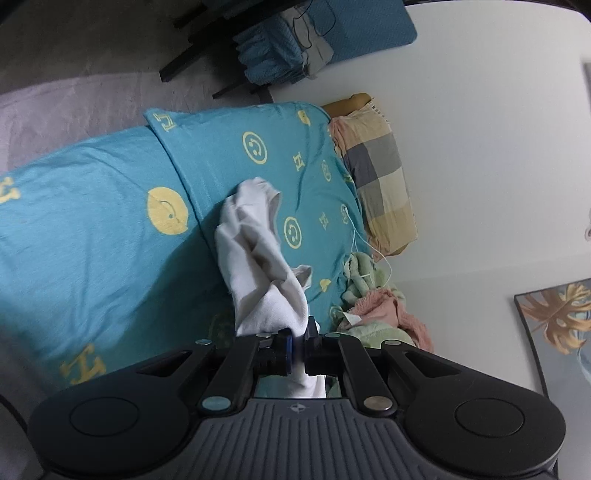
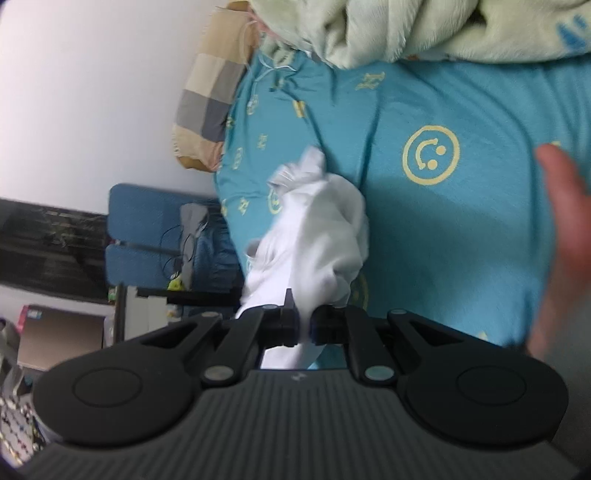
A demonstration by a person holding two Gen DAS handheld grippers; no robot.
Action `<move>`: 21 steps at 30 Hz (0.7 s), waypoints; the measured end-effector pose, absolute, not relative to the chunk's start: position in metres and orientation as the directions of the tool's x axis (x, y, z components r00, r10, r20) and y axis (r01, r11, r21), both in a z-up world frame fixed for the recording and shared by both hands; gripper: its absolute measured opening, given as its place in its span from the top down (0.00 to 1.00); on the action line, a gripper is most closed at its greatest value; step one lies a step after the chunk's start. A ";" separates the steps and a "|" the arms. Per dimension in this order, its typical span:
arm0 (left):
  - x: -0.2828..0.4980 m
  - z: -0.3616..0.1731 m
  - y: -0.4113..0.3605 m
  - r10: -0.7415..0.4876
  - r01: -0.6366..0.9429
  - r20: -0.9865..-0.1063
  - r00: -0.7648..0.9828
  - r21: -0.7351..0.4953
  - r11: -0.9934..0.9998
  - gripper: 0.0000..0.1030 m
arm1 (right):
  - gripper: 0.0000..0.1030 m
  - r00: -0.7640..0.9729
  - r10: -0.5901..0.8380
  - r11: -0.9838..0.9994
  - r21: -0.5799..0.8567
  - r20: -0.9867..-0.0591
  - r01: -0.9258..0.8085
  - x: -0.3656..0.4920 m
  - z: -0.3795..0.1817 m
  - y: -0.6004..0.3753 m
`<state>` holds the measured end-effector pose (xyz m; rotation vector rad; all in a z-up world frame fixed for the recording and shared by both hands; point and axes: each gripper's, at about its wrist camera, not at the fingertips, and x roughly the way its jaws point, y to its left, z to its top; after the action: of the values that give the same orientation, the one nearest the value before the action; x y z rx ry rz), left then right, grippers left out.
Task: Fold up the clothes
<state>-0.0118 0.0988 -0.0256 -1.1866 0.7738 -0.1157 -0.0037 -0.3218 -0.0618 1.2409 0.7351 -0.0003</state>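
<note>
The left gripper (image 1: 299, 354) is clenched on a fold of the white garment (image 1: 258, 254), its jaws pressed together with cloth pinched between them and a tail of fabric hanging down behind the pads. The right gripper (image 2: 304, 328) is likewise clamped on the same white garment (image 2: 314, 236), a strip of it squeezed between the jaws and spilling below them. In both wrist views the garment is bunched and twisted, rising from the teal bedcover (image 1: 92, 229) toward the jaws, its far end lying crumpled on the bedcover's yellow smiley-face print. The bedcover (image 2: 461, 229) spreads across most of the right wrist view, which is somewhat blurred. A checked pillow (image 1: 380, 173) of grey, cream and pink squares lies at the head of the bed against the white wall (image 1: 480, 147); it shows again in the right view (image 2: 207, 99). A pale green fluffy blanket (image 2: 406, 29) is heaped along the bed's edge, and in the left view it sits with a pink fuzzy cloth (image 1: 384, 306) just beside the garment. A blurred bare hand (image 2: 565, 251) hovers over the bedcover at the right view's edge. A blue chair (image 2: 147, 236) draped with clothes stands beyond the bed
</note>
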 end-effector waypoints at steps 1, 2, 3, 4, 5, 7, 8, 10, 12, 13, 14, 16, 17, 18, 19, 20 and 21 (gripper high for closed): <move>-0.024 -0.019 0.099 -0.461 -0.315 -0.490 0.740 -0.857 0.408 0.95 | 0.91 0.773 0.382 0.362 0.852 -0.506 0.378 -0.016 -0.056 -0.321; -0.037 -0.014 0.100 -0.454 -0.326 -0.501 0.737 -0.852 0.411 0.95 | 0.91 0.771 0.383 0.368 0.850 -0.508 0.377 -0.029 -0.050 -0.320; -0.050 -0.009 0.101 -0.447 -0.336 -0.511 0.734 -0.846 0.415 0.95 | 0.91 0.768 0.385 0.369 0.848 -0.511 0.379 -0.041 -0.044 -0.319; -0.059 -0.006 0.103 -0.444 -0.345 -0.519 0.730 -0.841 0.417 0.95 | 0.91 0.767 0.389 0.367 0.849 -0.511 0.380 -0.051 -0.041 -0.319; -0.068 -0.003 0.105 -0.443 -0.353 -0.527 0.726 -0.837 0.418 0.95 | 0.91 0.767 0.391 0.365 0.851 -0.508 0.377 -0.058 -0.038 -0.318; -0.074 0.000 0.109 -0.440 -0.366 -0.537 0.720 -0.832 0.417 0.95 | 0.91 0.768 0.399 0.358 0.856 -0.502 0.374 -0.070 -0.034 -0.318; -0.075 0.001 0.111 -0.439 -0.373 -0.542 0.717 -0.830 0.416 0.95 | 0.91 0.765 0.405 0.353 0.857 -0.501 0.374 -0.070 -0.033 -0.318; -0.066 0.002 0.113 -0.448 -0.371 -0.543 0.710 -0.830 0.417 0.95 | 0.91 0.757 0.413 0.351 0.856 -0.506 0.381 -0.062 -0.032 -0.318; -0.049 0.001 0.112 -0.444 -0.375 -0.548 0.709 -0.826 0.421 0.95 | 0.91 0.753 0.412 0.349 0.852 -0.514 0.391 -0.044 -0.032 -0.319; -0.037 -0.001 0.110 -0.441 -0.379 -0.551 0.708 -0.824 0.422 0.94 | 0.91 0.751 0.411 0.348 0.850 -0.518 0.396 -0.035 -0.032 -0.319; -0.024 -0.003 0.108 -0.438 -0.383 -0.555 0.707 -0.822 0.422 0.94 | 0.91 0.748 0.410 0.347 0.848 -0.522 0.401 -0.026 -0.032 -0.319; 0.008 -0.010 0.105 -0.437 -0.395 -0.563 0.702 -0.817 0.420 0.94 | 0.91 0.742 0.407 0.346 0.842 -0.532 0.414 -0.005 -0.034 -0.320; 0.025 -0.014 0.104 -0.441 -0.393 -0.564 0.698 -0.817 0.422 0.94 | 0.91 0.737 0.404 0.348 0.836 -0.542 0.424 0.010 -0.038 -0.320; 0.042 -0.019 0.103 -0.447 -0.387 -0.565 0.694 -0.816 0.431 0.94 | 0.91 0.732 0.401 0.350 0.830 -0.551 0.434 0.024 -0.042 -0.320; 0.058 -0.024 0.103 -0.449 -0.380 -0.569 0.689 -0.811 0.445 0.94 | 0.91 0.726 0.399 0.351 0.825 -0.560 0.444 0.039 -0.045 -0.320; 0.074 -0.031 0.103 -0.450 -0.376 -0.576 0.683 -0.805 0.459 0.93 | 0.91 0.719 0.400 0.351 0.820 -0.568 0.452 0.053 -0.050 -0.320; 0.090 -0.038 0.102 -0.456 -0.373 -0.581 0.674 -0.801 0.469 0.93 | 0.91 0.712 0.406 0.348 0.817 -0.573 0.459 0.067 -0.057 -0.321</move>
<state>0.0902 0.1024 -0.0383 -1.1216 0.8781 -0.0604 0.0668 -0.3209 -0.0566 1.2570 0.8354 -0.0396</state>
